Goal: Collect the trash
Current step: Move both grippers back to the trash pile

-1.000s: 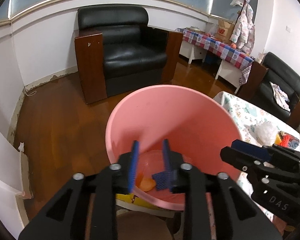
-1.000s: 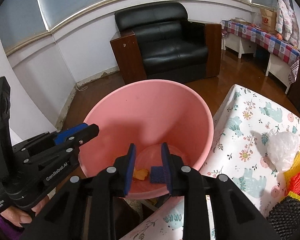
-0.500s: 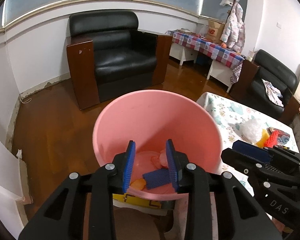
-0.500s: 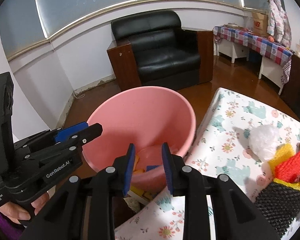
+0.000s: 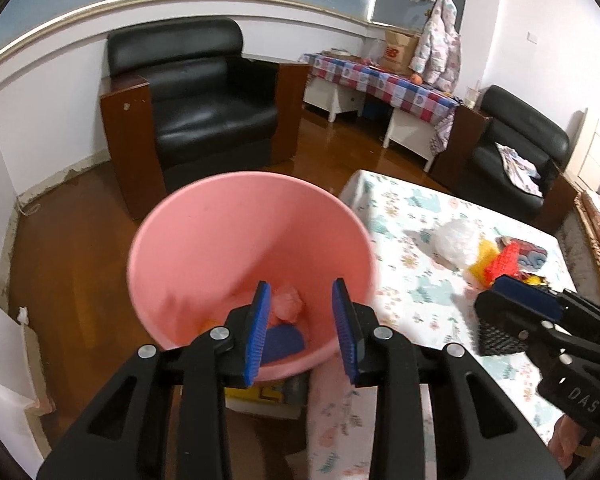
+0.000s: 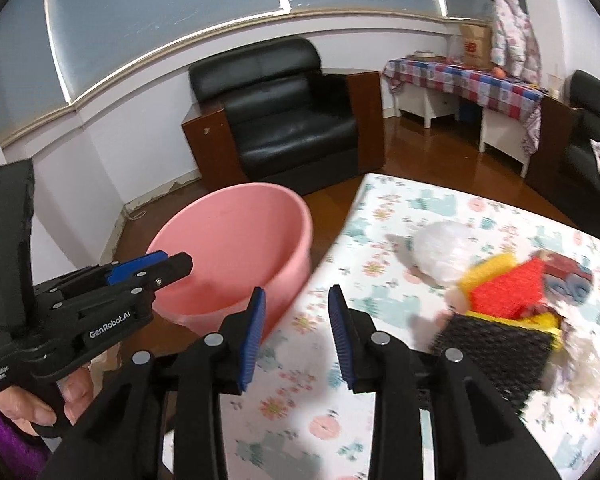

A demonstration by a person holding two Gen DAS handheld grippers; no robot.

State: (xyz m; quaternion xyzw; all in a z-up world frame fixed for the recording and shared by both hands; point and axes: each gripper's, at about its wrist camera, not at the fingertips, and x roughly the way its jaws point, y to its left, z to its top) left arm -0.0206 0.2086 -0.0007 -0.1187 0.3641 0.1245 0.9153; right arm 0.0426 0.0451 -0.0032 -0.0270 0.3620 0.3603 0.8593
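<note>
A pink basin (image 5: pixel 204 240) stands left of the table and holds a pink crumpled wad (image 5: pixel 286 306), a blue piece (image 5: pixel 282 342) and an orange scrap. It also shows in the right wrist view (image 6: pixel 236 256). My left gripper (image 5: pixel 302 334) is open and empty, just above the basin's near rim. My right gripper (image 6: pixel 296 332) is open and empty, over the table's left edge. On the table lie a white plastic bag (image 6: pixel 440 248), a red and yellow mesh piece (image 6: pixel 504 288) and a black mesh block (image 6: pixel 496 352).
The table has a floral cloth (image 6: pixel 380 220). A black armchair (image 5: pixel 196 92) stands behind the basin on the wood floor. A checked side table (image 5: pixel 376 80) and a second black chair (image 5: pixel 516 152) are at the back right. A yellow box (image 5: pixel 260 396) sits under the basin.
Both grippers have pulled back from the basin. The right one has swung right over the table. A pink wad now lies in the basin. Both stay open.
</note>
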